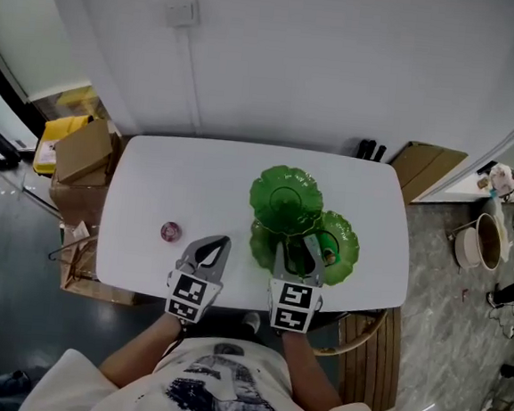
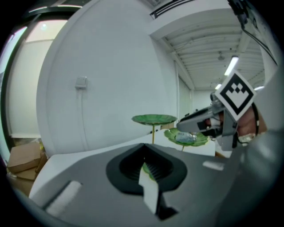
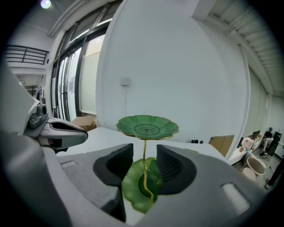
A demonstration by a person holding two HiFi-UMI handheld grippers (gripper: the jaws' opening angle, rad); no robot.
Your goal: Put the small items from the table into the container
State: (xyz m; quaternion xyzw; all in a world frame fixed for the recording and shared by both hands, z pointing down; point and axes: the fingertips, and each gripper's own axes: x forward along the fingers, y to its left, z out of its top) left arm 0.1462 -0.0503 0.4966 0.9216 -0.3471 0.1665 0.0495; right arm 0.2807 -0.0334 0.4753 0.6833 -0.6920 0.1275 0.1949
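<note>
Small pink item (image 1: pixel 171 231) lies alone on the white table (image 1: pixel 170 175), near the front edge, left of both tools and well apart from the container.

Container: green leaf-shaped tiered stand (image 1: pixel 285 194) on a thin gold stem (image 3: pixel 144 153). One top leaf and two lower leaves, standing right of table centre.

Left gripper (image 1: pixel 218 243): hovers above the front edge, between the pink item and the stand. In the left gripper view its jaws are clenched together on a thin white-and-green piece (image 2: pixel 147 188). What the piece is cannot be told.

Right gripper (image 1: pixel 302 249): over the lower leaves. In the right gripper view its jaws stand apart and released. The gold stem and a lower leaf (image 3: pixel 140 188) show through the gap, and nothing is pinched.

Left gripper view: a pale silvery item (image 2: pixel 186 138) sits at the lower right leaf, just under the right gripper's tips. Contact cannot be judged.

Cardboard boxes (image 1: pixel 83 154) stand on the floor left of the table.
</note>
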